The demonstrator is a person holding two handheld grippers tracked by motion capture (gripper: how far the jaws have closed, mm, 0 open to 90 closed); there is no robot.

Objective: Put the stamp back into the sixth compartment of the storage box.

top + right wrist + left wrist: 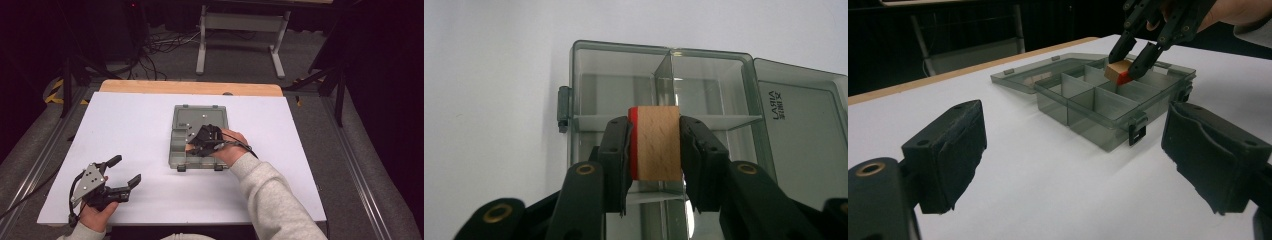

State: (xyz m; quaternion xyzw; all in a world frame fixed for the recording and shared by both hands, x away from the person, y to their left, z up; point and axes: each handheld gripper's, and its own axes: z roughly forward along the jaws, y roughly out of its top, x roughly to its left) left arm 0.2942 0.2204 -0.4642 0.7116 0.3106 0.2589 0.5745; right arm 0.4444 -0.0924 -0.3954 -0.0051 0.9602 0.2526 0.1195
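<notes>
Right gripper [655, 145] is clamped on the wooden block [657, 142], held mid-frame above the open compartment box [584, 85]; release remains. Left gripper [125, 172], jaws apart, idles lower left.

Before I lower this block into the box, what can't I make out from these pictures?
- Compartment under the wooden block: in the right gripper view, the block and right gripper cover it.
- The block in the high view: hidden by the hand.
- Small pale specks on the box lid: too small to identify.
- Left gripper body: cut off by the bottom edge.
</notes>
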